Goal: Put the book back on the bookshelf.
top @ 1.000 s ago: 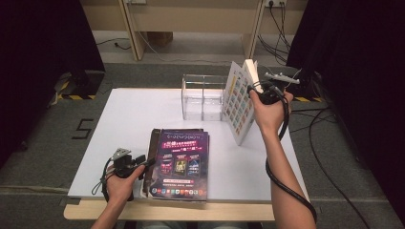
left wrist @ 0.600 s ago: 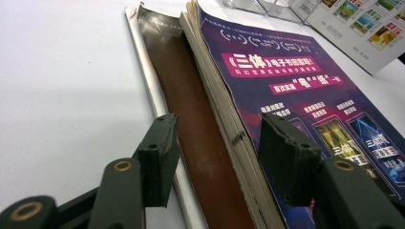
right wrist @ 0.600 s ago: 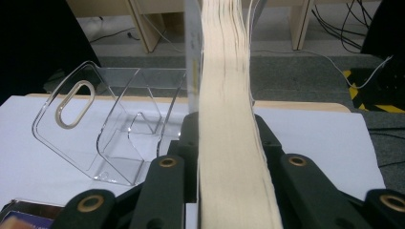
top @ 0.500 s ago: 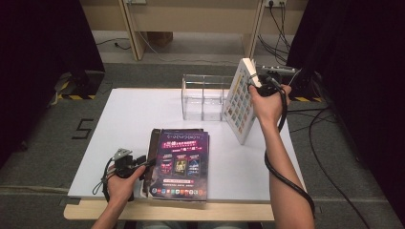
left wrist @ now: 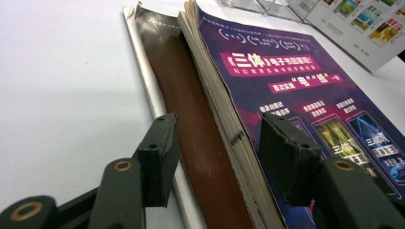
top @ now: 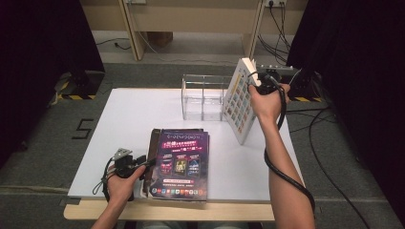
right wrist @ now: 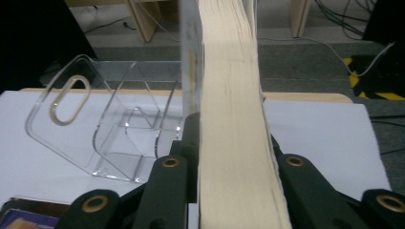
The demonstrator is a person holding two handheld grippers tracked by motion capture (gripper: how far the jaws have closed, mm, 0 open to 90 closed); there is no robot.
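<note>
A thick book (top: 239, 102) with a grid of small pictures on its cover stands tilted on its lower edge at the right of the white table (top: 129, 109). My right gripper (top: 255, 81) is shut on it near the top. In the right gripper view its jaws have just been closing, and both pads press the cream page block (right wrist: 234, 71). A stack of books topped by a purple cover (top: 181, 157) lies at the front. My left gripper (top: 145, 164) is open at the stack's left edge. Its jaws straddle the page edges and a brown book (left wrist: 186, 95) underneath.
A clear acrylic holder (top: 203, 98) with dividers stands just left of the upright book; it looks empty in the right gripper view (right wrist: 110, 129). Cables and a power strip (top: 282, 69) lie on the floor beyond the table's right end.
My right hand has shifted a little left with the upright book, toward the clear holder. The left hand and the stack have not moved.
</note>
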